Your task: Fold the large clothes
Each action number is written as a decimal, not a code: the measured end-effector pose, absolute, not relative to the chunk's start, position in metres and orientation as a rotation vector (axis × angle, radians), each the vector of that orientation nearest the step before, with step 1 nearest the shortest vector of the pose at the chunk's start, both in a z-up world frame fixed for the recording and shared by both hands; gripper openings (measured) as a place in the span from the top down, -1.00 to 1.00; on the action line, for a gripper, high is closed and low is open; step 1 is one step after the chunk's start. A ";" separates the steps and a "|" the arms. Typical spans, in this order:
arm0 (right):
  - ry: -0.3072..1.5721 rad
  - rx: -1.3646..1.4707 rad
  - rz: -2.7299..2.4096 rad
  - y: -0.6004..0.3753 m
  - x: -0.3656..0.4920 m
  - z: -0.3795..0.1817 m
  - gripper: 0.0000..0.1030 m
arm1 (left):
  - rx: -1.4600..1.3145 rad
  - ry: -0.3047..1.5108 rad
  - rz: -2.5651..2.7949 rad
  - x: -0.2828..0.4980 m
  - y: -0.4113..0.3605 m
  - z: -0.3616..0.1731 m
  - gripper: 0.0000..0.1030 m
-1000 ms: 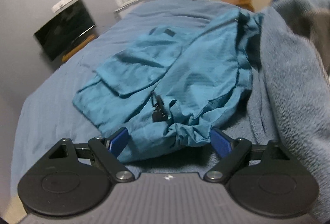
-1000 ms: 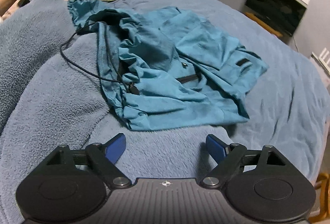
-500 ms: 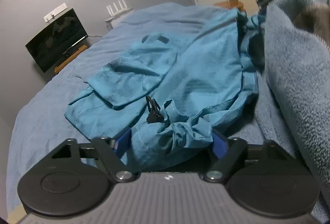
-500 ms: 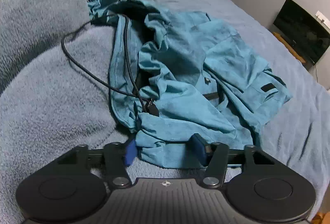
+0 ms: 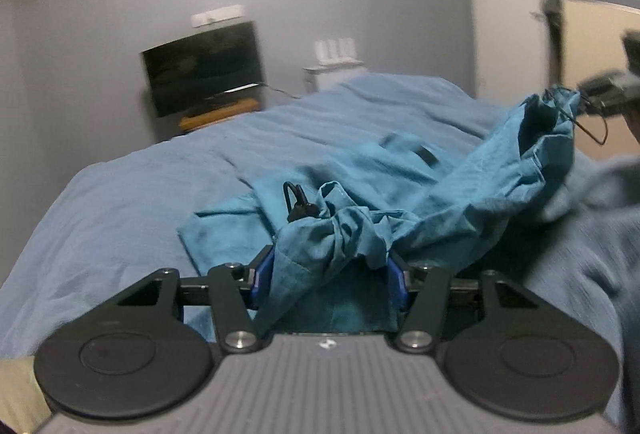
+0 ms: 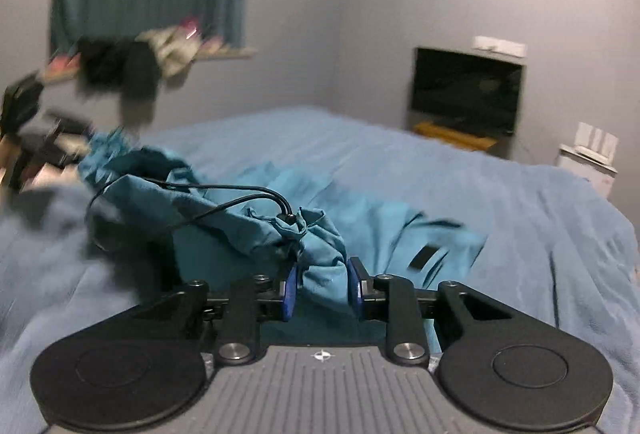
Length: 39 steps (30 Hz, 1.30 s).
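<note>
A teal garment [image 5: 420, 190] with a black drawcord and toggle [image 5: 298, 208] lies crumpled on the blue bed [image 5: 140, 194]. My left gripper [image 5: 330, 274] is shut on a bunched edge of it and holds it lifted. My right gripper [image 6: 322, 284] is shut on another bunched edge of the same garment [image 6: 320, 234], with the black cord [image 6: 224, 194] looping off to the left. The cloth sags between the two grippers. The right gripper also shows far right in the left wrist view [image 5: 608, 90].
A dark TV [image 5: 204, 74] on a wooden stand sits against the far wall, with a white unit [image 5: 332, 70] beside it. A fuzzy blue blanket [image 5: 600, 234] lies at the right. Clothes hang by the curtained window [image 6: 140, 62].
Both grippers closed on the garment's near edge and lifted it off the bed. Both views tilted up from the bed toward the walls.
</note>
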State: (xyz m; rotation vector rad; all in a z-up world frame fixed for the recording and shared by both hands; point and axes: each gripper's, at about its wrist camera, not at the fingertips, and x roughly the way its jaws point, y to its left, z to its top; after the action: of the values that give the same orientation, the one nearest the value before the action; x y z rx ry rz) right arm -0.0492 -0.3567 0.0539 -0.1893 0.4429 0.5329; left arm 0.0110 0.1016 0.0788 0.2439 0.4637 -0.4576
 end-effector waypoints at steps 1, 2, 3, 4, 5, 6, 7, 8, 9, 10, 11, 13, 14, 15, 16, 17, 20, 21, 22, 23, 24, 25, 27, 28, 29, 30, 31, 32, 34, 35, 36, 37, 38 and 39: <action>0.431 -0.161 0.506 -0.357 -0.036 0.054 0.45 | 0.226 0.459 -0.441 0.020 0.102 0.081 -0.05; 0.418 -0.133 0.475 -0.357 -0.023 0.055 0.45 | 0.210 0.455 -0.422 0.030 0.102 0.082 -0.05; 0.411 -0.106 0.448 -0.357 -0.011 0.055 0.45 | 0.197 0.452 -0.401 0.043 0.102 0.085 -0.05; 0.409 -0.078 0.414 -0.358 0.003 0.055 0.45 | 0.189 0.449 -0.382 0.054 0.101 0.086 -0.05; 0.405 -0.064 0.384 -0.359 0.017 0.054 0.42 | 0.183 0.445 -0.359 0.066 0.101 0.087 -0.05; 0.399 -0.056 0.347 -0.359 0.030 0.053 0.39 | 0.172 0.440 -0.327 0.080 0.100 0.087 -0.05; 0.398 -0.044 0.319 -0.359 0.043 0.052 0.31 | 0.155 0.435 -0.300 0.093 0.100 0.087 -0.06; 0.398 -0.033 0.299 -0.359 0.057 0.050 0.28 | 0.135 0.430 -0.270 0.106 0.100 0.087 -0.06; 0.398 -0.024 0.278 -0.359 0.072 0.046 0.26 | 0.114 0.429 -0.232 0.122 0.100 0.085 -0.06; 0.405 -0.012 0.259 -0.359 0.087 0.042 0.22 | 0.102 0.434 -0.203 0.137 0.099 0.082 -0.09; 0.419 0.002 0.245 -0.359 0.102 0.036 0.13 | 0.096 0.443 -0.172 0.150 0.098 0.078 -0.19; 0.433 0.042 0.208 -0.361 0.131 0.022 0.02 | 0.084 0.460 -0.102 0.178 0.097 0.063 -0.25; 0.440 0.077 0.197 -0.363 0.144 0.013 -0.07 | 0.074 0.479 -0.080 0.190 0.097 0.055 -0.25; 0.451 0.113 0.190 -0.364 0.157 0.002 -0.12 | 0.053 0.512 -0.061 0.203 0.098 0.045 -0.25; 0.463 0.153 0.174 -0.366 0.167 -0.009 -0.16 | 0.034 0.538 -0.050 0.211 0.099 0.037 -0.25; 0.474 0.184 0.158 -0.368 0.175 -0.021 -0.18 | 0.019 0.560 -0.045 0.218 0.100 0.028 -0.25; 0.531 0.211 0.129 -0.372 0.195 -0.052 -0.32 | 0.038 0.601 -0.045 0.230 0.101 0.004 -0.25; 0.540 0.198 0.121 -0.372 0.198 -0.058 -0.34 | 0.057 0.607 -0.038 0.232 0.100 -0.004 -0.25; 0.550 0.180 0.115 -0.372 0.205 -0.065 -0.36 | 0.064 0.614 -0.035 0.235 0.103 -0.011 -0.25; 0.555 0.169 0.109 -0.372 0.206 -0.069 -0.36 | 0.058 0.623 -0.034 0.238 0.104 -0.016 -0.25; 0.554 0.163 0.105 -0.374 0.213 -0.072 -0.37 | 0.035 0.633 -0.038 0.241 0.109 -0.023 -0.25; 0.551 0.164 0.105 -0.372 0.216 -0.076 -0.38 | 0.011 0.639 -0.049 0.243 0.113 -0.026 -0.25; 0.542 0.175 0.110 -0.375 0.227 -0.079 -0.43 | -0.020 0.641 -0.074 0.246 0.118 -0.031 -0.25; 0.541 0.174 0.113 -0.375 0.228 -0.078 -0.43 | -0.024 0.638 -0.084 0.248 0.122 -0.033 -0.25; 0.541 0.172 0.115 -0.378 0.220 -0.077 -0.43 | -0.031 0.633 -0.094 0.246 0.127 -0.035 -0.25; 0.548 0.169 0.117 -0.382 0.224 -0.080 -0.43 | -0.041 0.632 -0.109 0.250 0.130 -0.037 -0.25; 0.558 0.164 0.119 -0.378 0.225 -0.082 -0.44 | -0.054 0.632 -0.120 0.253 0.132 -0.038 -0.25; 0.568 0.160 0.121 -0.379 0.228 -0.087 -0.44 | -0.068 0.637 -0.132 0.257 0.134 -0.041 -0.26; 0.588 0.160 0.121 -0.379 0.231 -0.093 -0.45 | -0.087 0.650 -0.151 0.267 0.138 -0.049 -0.30; 0.597 0.167 0.128 -0.381 0.234 -0.098 -0.46 | -0.096 0.658 -0.162 0.269 0.139 -0.052 -0.31; 0.612 0.178 0.140 -0.383 0.237 -0.103 -0.47 | -0.105 0.670 -0.175 0.272 0.140 -0.056 -0.31; 0.622 0.186 0.150 -0.386 0.237 -0.106 -0.49 | -0.110 0.681 -0.186 0.274 0.141 -0.059 -0.31; 0.633 0.192 0.162 -0.389 0.239 -0.109 -0.49 | -0.117 0.693 -0.198 0.276 0.142 -0.060 -0.31; 0.647 0.198 0.178 -0.390 0.239 -0.112 -0.49 | -0.132 0.712 -0.217 0.275 0.145 -0.062 -0.31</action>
State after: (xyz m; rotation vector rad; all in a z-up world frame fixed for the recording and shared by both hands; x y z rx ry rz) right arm 0.2386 -0.3902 -0.1117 0.1984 0.6466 0.1781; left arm 0.2751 0.1447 -0.0620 -0.1318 0.7125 -0.2168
